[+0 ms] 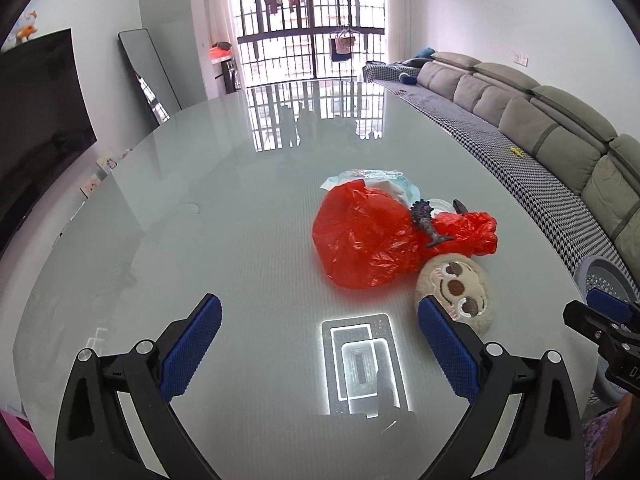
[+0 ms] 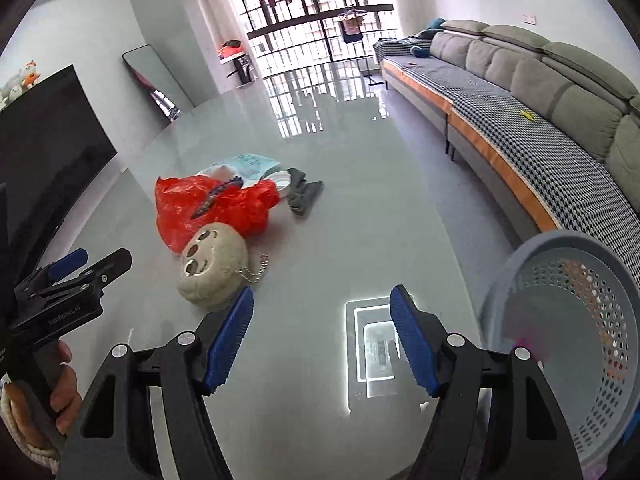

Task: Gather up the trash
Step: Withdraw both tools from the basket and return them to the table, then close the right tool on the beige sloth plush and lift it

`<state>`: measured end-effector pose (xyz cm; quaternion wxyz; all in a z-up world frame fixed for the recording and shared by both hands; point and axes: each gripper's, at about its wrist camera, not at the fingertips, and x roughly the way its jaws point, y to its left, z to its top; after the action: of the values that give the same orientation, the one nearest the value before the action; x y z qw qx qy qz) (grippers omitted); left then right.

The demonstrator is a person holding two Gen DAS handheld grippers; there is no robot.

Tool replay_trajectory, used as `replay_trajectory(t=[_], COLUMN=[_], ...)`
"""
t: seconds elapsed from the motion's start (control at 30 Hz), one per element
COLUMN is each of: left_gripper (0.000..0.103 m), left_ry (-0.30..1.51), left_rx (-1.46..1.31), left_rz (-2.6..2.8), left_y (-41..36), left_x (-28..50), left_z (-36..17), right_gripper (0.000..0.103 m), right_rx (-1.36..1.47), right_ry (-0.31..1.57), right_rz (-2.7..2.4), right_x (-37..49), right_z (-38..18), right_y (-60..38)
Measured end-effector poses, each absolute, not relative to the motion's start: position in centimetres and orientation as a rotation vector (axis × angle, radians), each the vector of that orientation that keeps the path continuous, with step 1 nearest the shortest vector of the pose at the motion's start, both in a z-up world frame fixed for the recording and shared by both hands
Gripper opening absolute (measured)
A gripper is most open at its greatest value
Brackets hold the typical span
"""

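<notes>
Two grippers, left gripper and right gripper, hang with fingers spread, pinching nothing. Red plastic bag lies beyond both fingertips on the glass table, touching a plush toy; basket right of the right fingers.

Bare tabletop lies open left of the red bag; the plush face crowds its right.

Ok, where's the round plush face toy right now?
The plush face toy lies on the table, pressed against the near edge of the red plastic bag. In the right wrist view it is left of center, just beyond the right gripper's left finger.
</notes>
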<state>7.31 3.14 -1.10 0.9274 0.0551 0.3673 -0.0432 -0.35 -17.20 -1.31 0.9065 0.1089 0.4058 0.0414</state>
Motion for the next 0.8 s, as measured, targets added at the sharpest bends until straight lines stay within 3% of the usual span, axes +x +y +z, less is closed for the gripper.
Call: replay_trajectory(t=[0.5, 0.6, 0.8], left_gripper=[0.097, 0.097, 0.097], left_ry=[0.779, 0.777, 0.794], left_rx=[0.066, 0.05, 0.025], left_rz=[-0.04, -0.021, -0.012], left_y=[6.5, 7.3, 8.1], left_x=[10.3, 10.5, 11.0], left_z=[-2.9, -2.8, -3.1], right_gripper=[0.068, 0.074, 0.074], right_rx=[0.115, 0.111, 0.1], right_ry=[0.892, 0.916, 0.939], right_rz=[0.16, 0.202, 0.236], right_x=[4.0, 4.6, 5.6], right_z=[-2.2, -2.6, -3.2], right_y=[-10.5, -9.2, -7.8])
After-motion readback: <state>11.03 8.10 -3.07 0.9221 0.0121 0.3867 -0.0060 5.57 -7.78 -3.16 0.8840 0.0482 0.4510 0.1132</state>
